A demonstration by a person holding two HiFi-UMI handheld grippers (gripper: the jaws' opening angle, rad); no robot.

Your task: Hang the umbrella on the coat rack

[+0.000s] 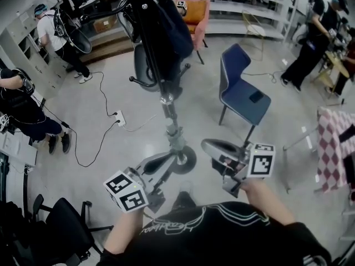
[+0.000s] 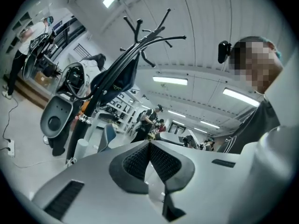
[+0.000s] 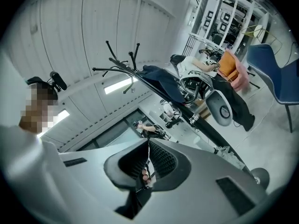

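Two grippers are held out level in front of the chest, side by side, both pointing at the foot of the coat rack [image 1: 167, 105].

- Left gripper [image 1: 166, 160]: tips just beside the rack's round base. In its own view [image 2: 149, 146] the pads meet, with nothing between them.
- Right gripper [image 1: 207, 145]: right of the pole and clear of it. In its own view [image 3: 148, 146] the jaws are together down to a thin slit. A small pale speck sits in the slit, possibly background; I cannot tell.

Room to move:
- Bare floor [image 1: 105, 82] lies left of the rack, crossed by a cable [image 1: 102, 96].
- A blue chair [image 1: 241, 90] stands near on the right.
- A black chair [image 1: 61, 229] is at lower left.
- People are well apart, along the walls.

Umbrella [image 1: 173, 29]: dark and folded, hanging on the rack's upper part with its long axis along the pole. The left gripper view [image 2: 117, 78] and right gripper view [image 3: 163, 85] both show it lying against the pole below the hooks. Neither gripper touches it.
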